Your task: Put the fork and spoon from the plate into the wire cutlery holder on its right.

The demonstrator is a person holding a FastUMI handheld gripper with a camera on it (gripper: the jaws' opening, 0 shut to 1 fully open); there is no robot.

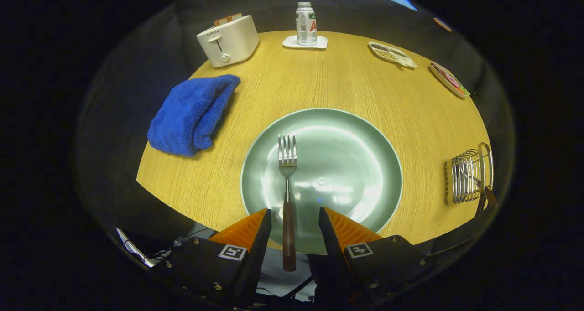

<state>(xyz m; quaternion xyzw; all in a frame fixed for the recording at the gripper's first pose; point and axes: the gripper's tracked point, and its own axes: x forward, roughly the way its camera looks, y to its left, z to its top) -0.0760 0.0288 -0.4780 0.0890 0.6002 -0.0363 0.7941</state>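
A fork (288,174) with a dark wooden handle lies on the pale green plate (351,160), tines pointing away from me. Its handle sticks out over the plate's near rim and runs back between my two orange fingers. My gripper (295,210) is open, one finger on each side of the handle with a gap to both. The wire cutlery holder (466,176) stands on the table to the right of the plate. A brown-handled utensil (484,191) leans in it; its head is hidden by the wires.
A folded blue towel (191,115) lies left of the plate. Beyond it stand a white toaster (228,41) and a can on a coaster (305,24). Two small food dishes (392,54) sit at the far right. The round wooden table's (319,78) edge is just below my fingers.
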